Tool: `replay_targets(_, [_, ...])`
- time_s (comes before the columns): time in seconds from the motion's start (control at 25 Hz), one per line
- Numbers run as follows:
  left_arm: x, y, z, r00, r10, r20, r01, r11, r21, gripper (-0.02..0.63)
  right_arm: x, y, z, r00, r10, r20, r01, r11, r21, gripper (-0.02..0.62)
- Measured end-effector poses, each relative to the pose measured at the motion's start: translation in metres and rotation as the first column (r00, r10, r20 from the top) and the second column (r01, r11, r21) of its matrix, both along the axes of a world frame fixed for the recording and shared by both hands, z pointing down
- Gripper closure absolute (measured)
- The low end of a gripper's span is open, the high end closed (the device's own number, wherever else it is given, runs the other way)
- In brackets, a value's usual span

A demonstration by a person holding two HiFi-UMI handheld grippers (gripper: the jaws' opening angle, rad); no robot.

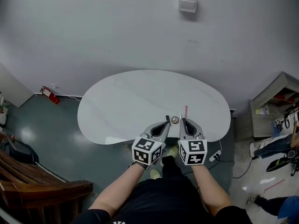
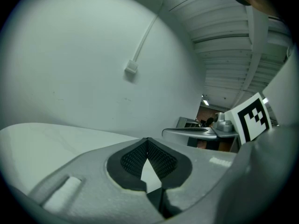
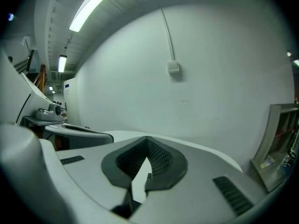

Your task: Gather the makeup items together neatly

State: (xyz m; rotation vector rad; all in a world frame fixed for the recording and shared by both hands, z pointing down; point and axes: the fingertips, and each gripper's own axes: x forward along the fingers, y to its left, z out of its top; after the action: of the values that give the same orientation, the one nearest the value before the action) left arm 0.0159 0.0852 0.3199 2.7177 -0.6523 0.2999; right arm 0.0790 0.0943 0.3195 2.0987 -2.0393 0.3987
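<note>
**Both tongs shut and empty over the desk's near edge**

The left tongs and the right tongs hang side by side above the near rim of the white, bean-shaped desk. In the left gripper view the left tongs have their tips together, with only bare desk showing through the gap behind the pads. The right tongs are closed the same way in the right gripper view, with nothing between them.

The makeup items lie close together on the desk just beyond the tips. A small round compact sits between the two tongs, and a thin red stick lies just beyond the right tongs. A short dark piece at the left tip is too small to identify.

A wall box hangs above the desk's far side.
</note>
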Motion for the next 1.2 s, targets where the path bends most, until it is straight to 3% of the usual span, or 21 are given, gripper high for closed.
replay_targets(0.6, [-0.002,0.0,-0.071,0.999,0.003,-0.035,0.001,0.995,0.101,0.598,-0.01,-0.003,-0.07,0.997,-0.072,-0.03,0.074,0.992,0.104,0.581])
replay_targets(0.88, [-0.001,0.005,-0.079,1.0,0.0,-0.031,0.004,0.99,0.143,0.598,-0.011,0.0,-0.084,0.996,-0.087,-0.033,0.09,0.987,0.13,0.581])
replay_targets(1.2, [0.0,0.002,-0.077,1.0,-0.001,-0.03,0.005,0.99,0.139,0.598,-0.013,-0.002,-0.083,0.995,-0.093,-0.035,0.097,0.987,0.128,0.581])
